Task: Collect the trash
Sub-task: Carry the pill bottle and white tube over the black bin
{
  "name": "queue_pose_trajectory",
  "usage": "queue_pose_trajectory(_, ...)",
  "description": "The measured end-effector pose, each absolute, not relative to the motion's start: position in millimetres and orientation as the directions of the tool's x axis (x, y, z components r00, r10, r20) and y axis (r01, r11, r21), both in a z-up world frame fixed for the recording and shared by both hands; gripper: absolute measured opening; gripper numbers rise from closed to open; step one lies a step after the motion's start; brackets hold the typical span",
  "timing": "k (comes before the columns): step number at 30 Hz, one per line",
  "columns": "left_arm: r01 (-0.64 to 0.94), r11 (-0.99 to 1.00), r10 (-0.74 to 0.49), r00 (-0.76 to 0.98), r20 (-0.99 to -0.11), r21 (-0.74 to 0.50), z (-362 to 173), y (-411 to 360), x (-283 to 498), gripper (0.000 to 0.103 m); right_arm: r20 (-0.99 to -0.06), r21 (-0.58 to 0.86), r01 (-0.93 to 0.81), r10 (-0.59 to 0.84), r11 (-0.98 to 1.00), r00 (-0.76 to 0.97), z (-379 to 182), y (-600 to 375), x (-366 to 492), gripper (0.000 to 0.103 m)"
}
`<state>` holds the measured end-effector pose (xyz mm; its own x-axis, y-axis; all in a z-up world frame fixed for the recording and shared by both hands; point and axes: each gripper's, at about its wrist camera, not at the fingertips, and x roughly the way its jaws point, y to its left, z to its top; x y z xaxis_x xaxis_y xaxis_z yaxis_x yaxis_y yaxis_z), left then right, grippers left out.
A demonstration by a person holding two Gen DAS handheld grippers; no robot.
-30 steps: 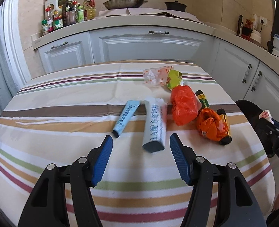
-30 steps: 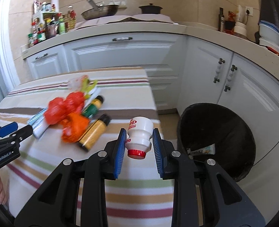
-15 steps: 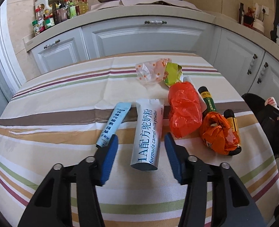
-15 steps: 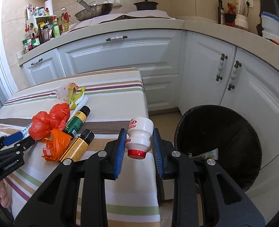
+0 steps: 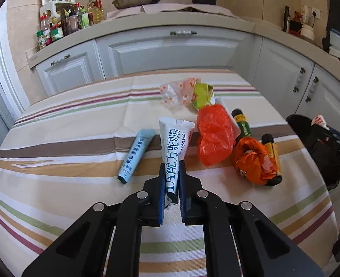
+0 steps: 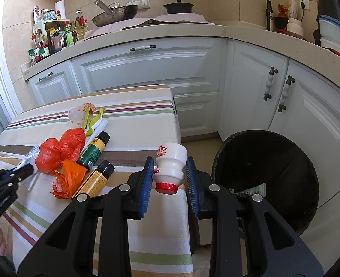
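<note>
My left gripper (image 5: pixel 171 168) is shut on the near end of a white milk-powder sachet (image 5: pixel 175 138) lying on the striped table. A light blue sachet (image 5: pixel 135 155), a red plastic bag (image 5: pixel 213 136), an orange bag (image 5: pixel 253 161), a green bottle (image 5: pixel 242 125) and a yellow bottle (image 5: pixel 271 152) lie beside it. My right gripper (image 6: pixel 170 161) is shut on a white bottle with a red cap (image 6: pixel 171 166), held over the table's right edge, left of the black trash bin (image 6: pixel 269 173).
A crumpled clear and green wrapper (image 5: pixel 186 92) lies farther back on the table (image 5: pixel 66 127). White kitchen cabinets (image 6: pixel 151 69) stand behind and to the right. The bin holds one wrapper (image 6: pixel 253 188). The left gripper shows at the left of the right wrist view (image 6: pixel 8 177).
My left gripper moved forward and closed on the white sachet. My right gripper carried the white bottle rightward, nearer the bin.
</note>
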<state>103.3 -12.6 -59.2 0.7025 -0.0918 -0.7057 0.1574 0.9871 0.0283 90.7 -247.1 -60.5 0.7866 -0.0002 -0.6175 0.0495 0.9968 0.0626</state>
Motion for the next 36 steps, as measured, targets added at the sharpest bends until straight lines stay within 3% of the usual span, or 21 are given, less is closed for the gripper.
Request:
queue_pose_trajectory(14, 0.196, 0.981, -0.157, 0.77, -0.618, -0.005, -17.8, -28.6, 90.9, 0.01, -0.569, 0.038, 0.108, -0.068, 0.993, 0.82, -38.7, -273.2, 74.3, 0.028)
queue_pose_trajectory(36, 0.496, 0.868, -0.4, 0.689, -0.604, -0.009, -23.9, -200.5, 111.6, 0.01, -0.571, -0.011, 0.338, -0.284, 0.941, 0.771, -44.3, -394.4, 63.1, 0.028)
